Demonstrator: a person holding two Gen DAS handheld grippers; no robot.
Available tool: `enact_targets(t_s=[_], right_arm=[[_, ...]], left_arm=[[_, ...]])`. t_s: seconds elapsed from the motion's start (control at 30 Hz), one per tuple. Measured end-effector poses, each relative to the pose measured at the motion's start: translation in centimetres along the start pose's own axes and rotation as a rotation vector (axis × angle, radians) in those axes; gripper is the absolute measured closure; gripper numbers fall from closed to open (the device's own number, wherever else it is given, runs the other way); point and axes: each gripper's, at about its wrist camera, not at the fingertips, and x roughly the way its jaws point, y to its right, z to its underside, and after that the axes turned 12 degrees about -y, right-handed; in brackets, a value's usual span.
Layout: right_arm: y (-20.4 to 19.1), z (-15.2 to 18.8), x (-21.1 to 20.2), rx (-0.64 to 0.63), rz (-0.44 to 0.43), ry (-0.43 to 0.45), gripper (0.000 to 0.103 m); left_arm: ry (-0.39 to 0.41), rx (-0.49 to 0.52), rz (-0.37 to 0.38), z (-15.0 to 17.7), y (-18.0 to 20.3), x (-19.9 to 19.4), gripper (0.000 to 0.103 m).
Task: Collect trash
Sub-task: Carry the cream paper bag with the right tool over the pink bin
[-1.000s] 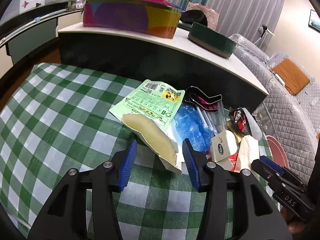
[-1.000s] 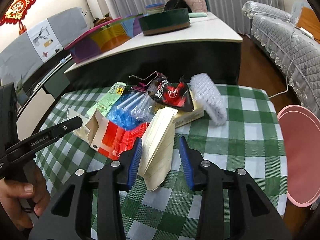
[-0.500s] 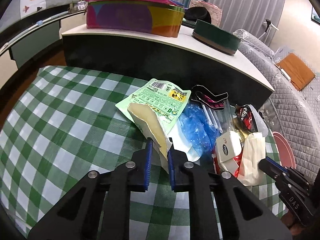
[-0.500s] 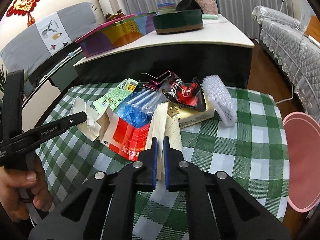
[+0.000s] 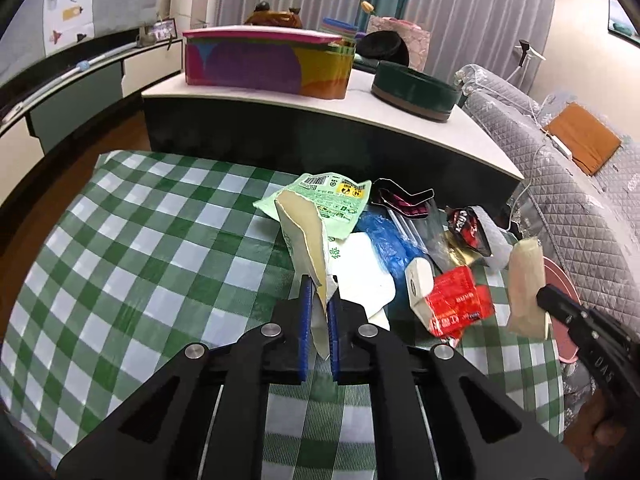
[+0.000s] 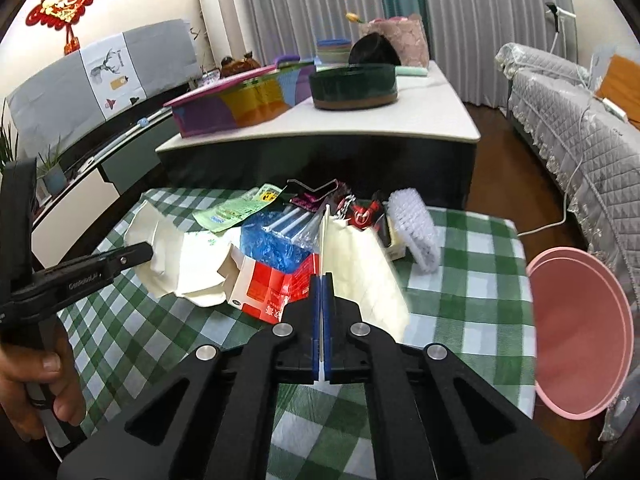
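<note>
The trash sits in a pile on the far right part of a table with a green and white checked cloth [image 5: 132, 264]. The left gripper [image 5: 319, 300] has its blue jaws pinched tight on the bottom of a torn cream paper wrapper [image 5: 306, 240], and the wrapper sticks up and leans away over the pile. The right gripper [image 6: 321, 300] has its blue jaws squeezed shut on the edge of a flat cream paper bag [image 6: 368, 276], which is held up above the cloth; in the left view this same bag [image 5: 526, 284] hangs at the right side. Just behind the torn wrapper lies a light green packet [image 5: 320, 204] with a barcode on it. Next to that is a crinkled blue plastic bag [image 5: 384, 240], and a white sheet [image 5: 366, 276] lies under it. A red and white box [image 6: 272, 292] rests near the front of the pile. Farther back there is a red and black snack wrapper [image 5: 466, 222] and a dark pink and black wrapper [image 5: 400, 200]. A white bumpy foam sleeve [image 6: 414, 232] lies on the right side of the pile. A pink round tub [image 6: 580, 332] stands off the right edge of the table. Behind the table is a long white counter [image 6: 400, 116] with a bright rainbow box [image 5: 268, 62] and a dark green round tin [image 5: 414, 90] on top.
</note>
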Motion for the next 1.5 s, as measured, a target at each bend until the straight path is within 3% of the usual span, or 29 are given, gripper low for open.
enact_targets(t_s=[0.77,1.27,1.5], right_arm=[[4.2,1.8,-6.9,0.073,0.086,0.11,0.102],[10.3,1.7,-10.4,0.188,0.171,0.173,0.102],[15.1,1.0,-13.0,0.251,0.243,0.186,0.102]], left_arm=[[0.135,0.04,-0.026,2.3,2.7,-5.4,0.096],[0.117,0.141,0.089,1.7,8.7,-5.1,0.096],[0.1,0.2,0.14,1.1,12.8,-4.3,0.096]])
